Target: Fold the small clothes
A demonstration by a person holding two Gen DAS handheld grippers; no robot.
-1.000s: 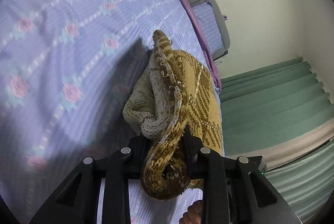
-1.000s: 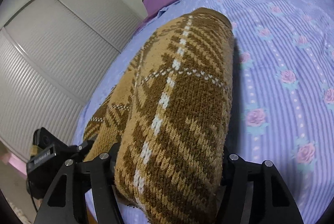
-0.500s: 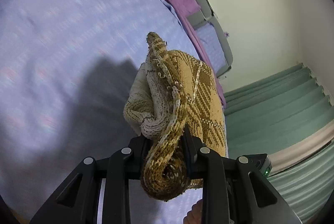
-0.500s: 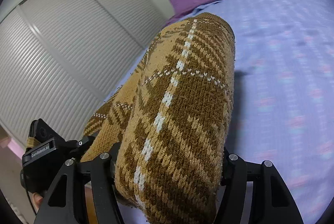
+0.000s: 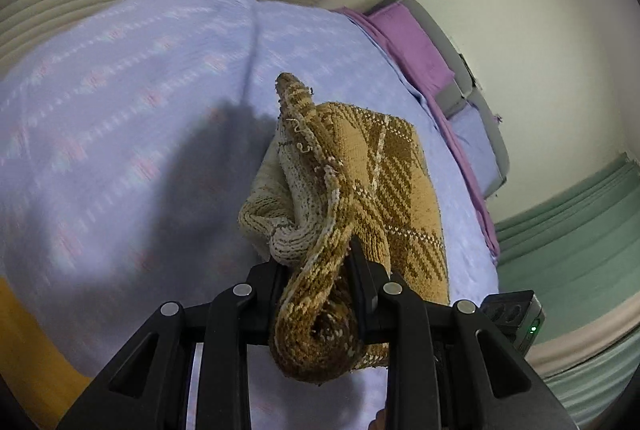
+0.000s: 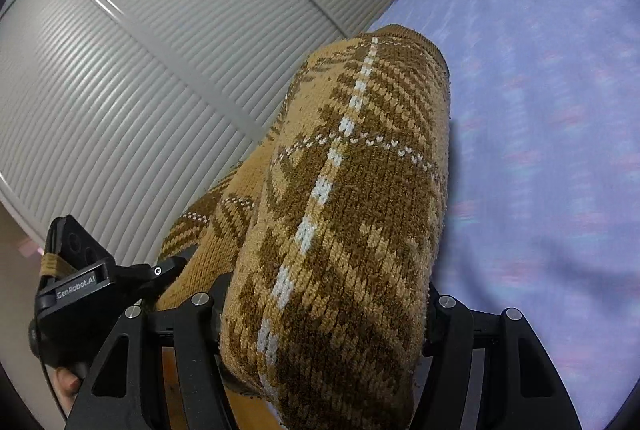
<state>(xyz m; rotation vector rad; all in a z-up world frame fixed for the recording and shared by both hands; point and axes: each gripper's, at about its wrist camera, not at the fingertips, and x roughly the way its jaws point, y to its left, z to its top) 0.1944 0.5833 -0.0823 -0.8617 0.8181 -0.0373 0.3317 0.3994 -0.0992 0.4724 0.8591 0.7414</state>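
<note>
The step in hand looks like carrying: a folded brown plaid knit garment (image 6: pixel 340 213) hangs in the air above the bed (image 5: pixel 120 117), held between both tools. The left hand-held gripper (image 5: pixel 316 294) pinches a rolled, bunched edge of the knit, its jaws narrow around it. The right hand-held gripper (image 6: pixel 324 314) clamps the thick folded bundle, jaws set wide on either side of it. Both point forward and downward over the bed, side by side, toward the slatted wardrobe doors (image 6: pixel 140 89) beyond the bed's edge. Next, I judge, the bundle needs lowering flat onto the bedspread before either grip lets go, so the layers do not slump open.
</note>
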